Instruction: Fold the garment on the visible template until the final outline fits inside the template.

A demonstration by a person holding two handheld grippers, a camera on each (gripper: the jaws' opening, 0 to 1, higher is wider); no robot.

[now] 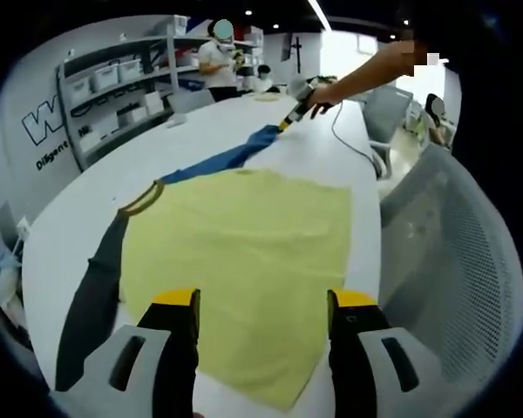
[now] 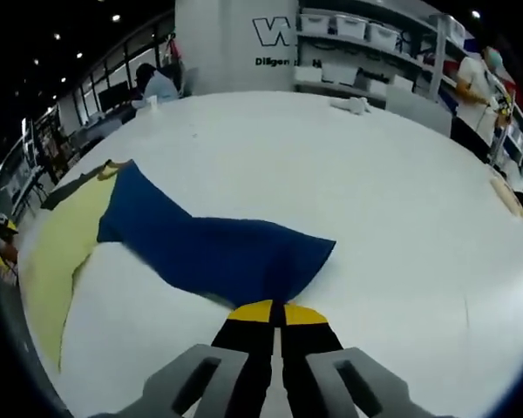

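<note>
the right claw (image 2: 278,315), at the bottom centre of the right gripper view, is closed on the cuff of the blue sleeve (image 2: 218,248). the left claw (image 1: 263,305) stands wide and holds nothing, over the near hem of the yellow garment (image 1: 244,261) at centre frame. the garment lies flat on the white table (image 1: 331,144). no template outline can be made out. carry the sleeve across the body without lifting the yellow panel; pin the hem with the left claw if it creeps.
</note>
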